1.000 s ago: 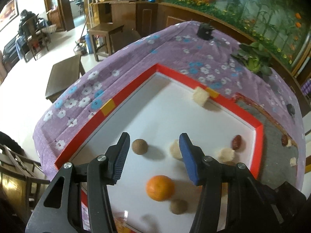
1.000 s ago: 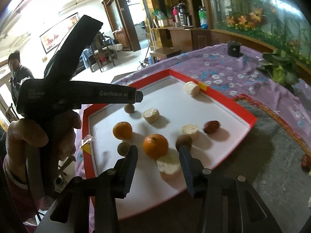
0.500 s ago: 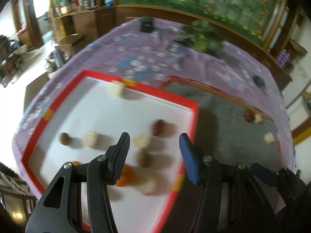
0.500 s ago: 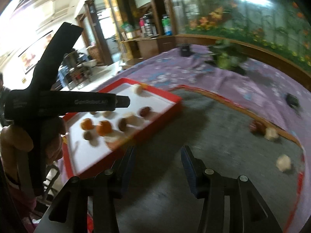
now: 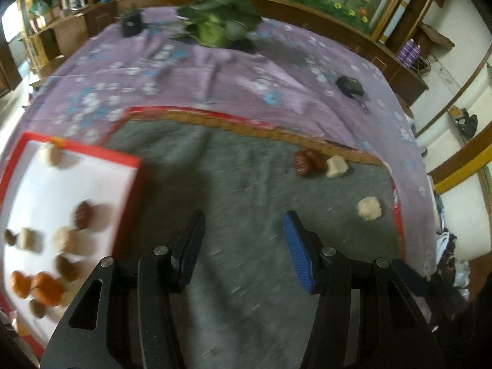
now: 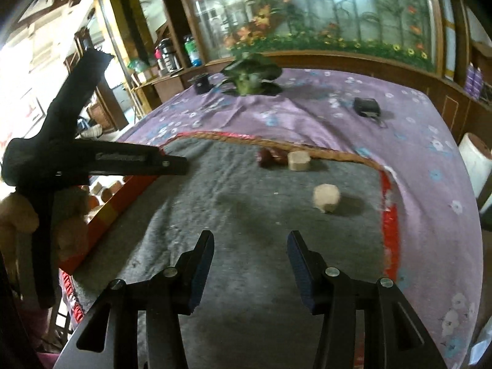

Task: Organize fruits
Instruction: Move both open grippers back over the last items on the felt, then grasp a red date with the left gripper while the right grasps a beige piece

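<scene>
While both hover over the grey mat (image 6: 246, 203), we see our left gripper (image 5: 244, 246) and right gripper (image 6: 250, 264) released, grasping nothing.

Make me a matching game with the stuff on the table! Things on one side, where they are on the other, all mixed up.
Things:
1. oranges
2. dark red fruit
3. leafy plant
4. right gripper

Places:
A. on the purple flowered cloth
B. on the grey mat, beside a pale chunk
C. in the white tray with the red rim
D. empty, above bare grey mat

Pairs: 1-C, 2-B, 3-A, 4-D
</scene>
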